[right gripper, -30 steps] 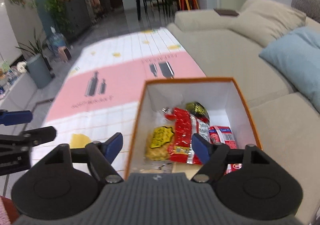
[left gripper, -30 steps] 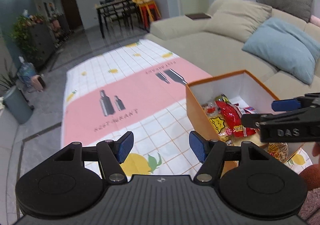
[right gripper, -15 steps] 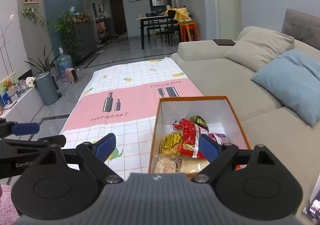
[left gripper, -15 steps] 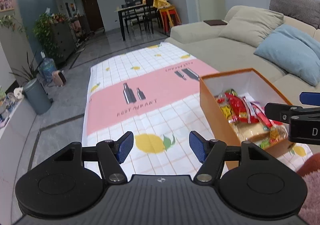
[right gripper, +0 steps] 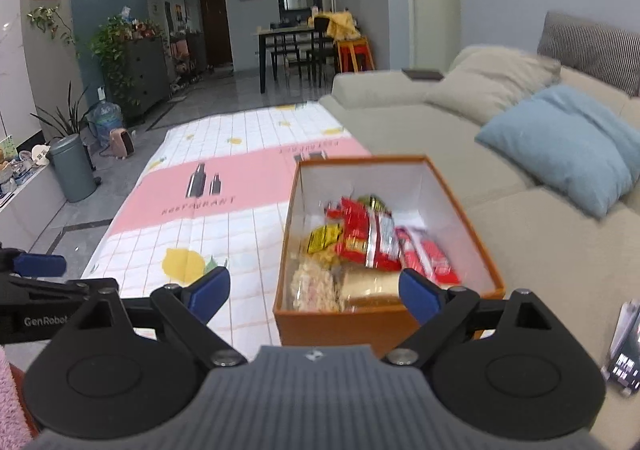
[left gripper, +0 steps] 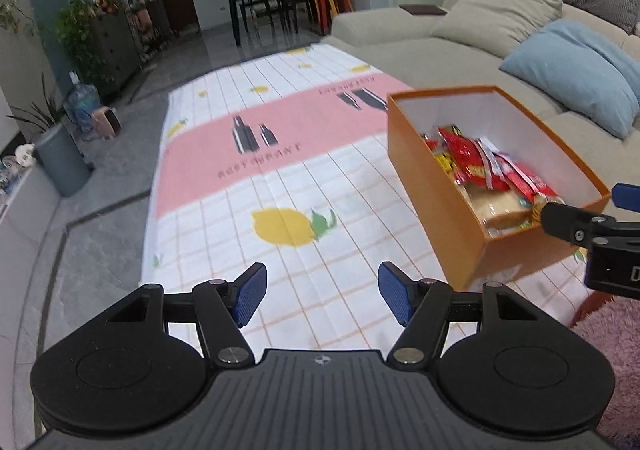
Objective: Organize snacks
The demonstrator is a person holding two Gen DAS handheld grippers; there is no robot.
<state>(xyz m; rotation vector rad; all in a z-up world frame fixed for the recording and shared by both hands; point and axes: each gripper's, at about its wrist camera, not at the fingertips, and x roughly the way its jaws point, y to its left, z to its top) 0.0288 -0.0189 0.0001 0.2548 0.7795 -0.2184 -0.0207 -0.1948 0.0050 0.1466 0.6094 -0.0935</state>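
Right wrist alone shows a phone (right gripper: 624,346); both claws (left gripper: 322,292) (right gripper: 316,288) gape, empty.

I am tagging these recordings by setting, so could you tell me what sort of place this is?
It looks like a home living room that opens onto a dining area. A beige sofa with a blue cushion runs along one side, a dining table with chairs stands at the back, and houseplants line the wall.

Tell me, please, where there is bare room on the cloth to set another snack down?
The cloth lies bare from the orange box leftward to its floor-side edge. The box's near half is crowded with snack packets.
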